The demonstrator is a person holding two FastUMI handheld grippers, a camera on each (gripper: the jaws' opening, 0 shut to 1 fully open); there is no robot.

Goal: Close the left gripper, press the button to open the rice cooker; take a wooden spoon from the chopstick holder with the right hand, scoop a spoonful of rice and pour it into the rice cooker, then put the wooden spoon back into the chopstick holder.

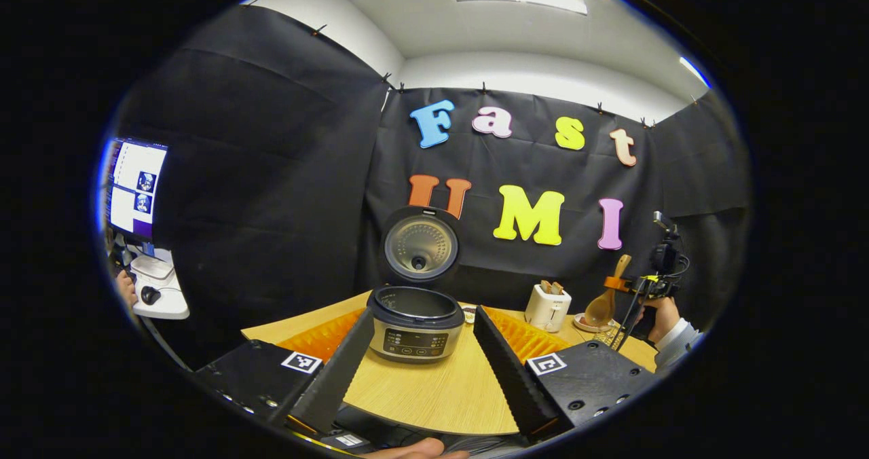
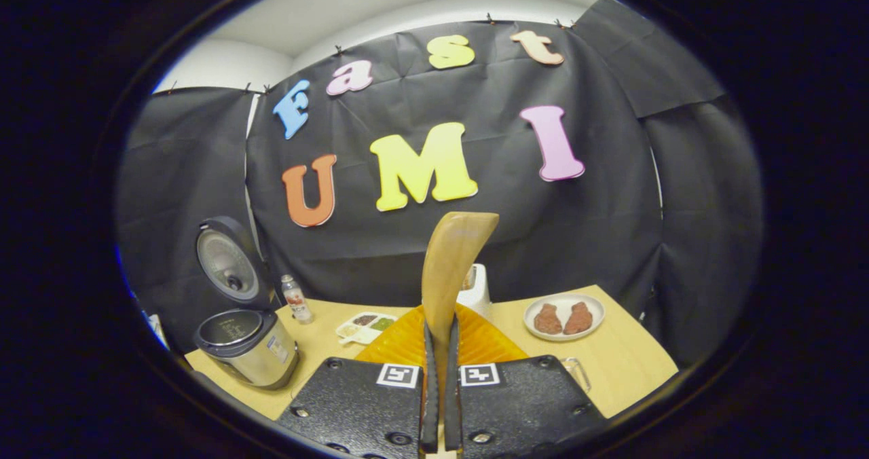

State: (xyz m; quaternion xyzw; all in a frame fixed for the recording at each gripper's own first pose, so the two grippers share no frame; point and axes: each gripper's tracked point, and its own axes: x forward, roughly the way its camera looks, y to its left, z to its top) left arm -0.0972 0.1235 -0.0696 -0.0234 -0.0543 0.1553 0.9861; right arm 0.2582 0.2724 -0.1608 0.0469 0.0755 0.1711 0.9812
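Spoon-bearing right gripper (image 2: 439, 350) clamps the pale wooden spoon (image 2: 449, 269) upright, handle pinched between its fingers. Silver rice cooker (image 2: 248, 343), lid raised, sits toward the table's (image 2: 631, 371) left edge. Left gripper (image 1: 424, 357) stands spread wide.

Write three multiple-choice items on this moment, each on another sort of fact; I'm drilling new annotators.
1. Where does the small bottle stand?
A. beside the rice cooker
B. on the white plate
C. inside the toaster

2. How many brown pieces lie on the white plate?
A. one
B. two
C. four

3. What state is the rice cooker's lid in?
A. shut
B. lying on the table
C. raised open

Answers: 1 A, it stands just right of the cooker. 2 B, two lie side by side. 3 C, it stands upright behind the open pot.
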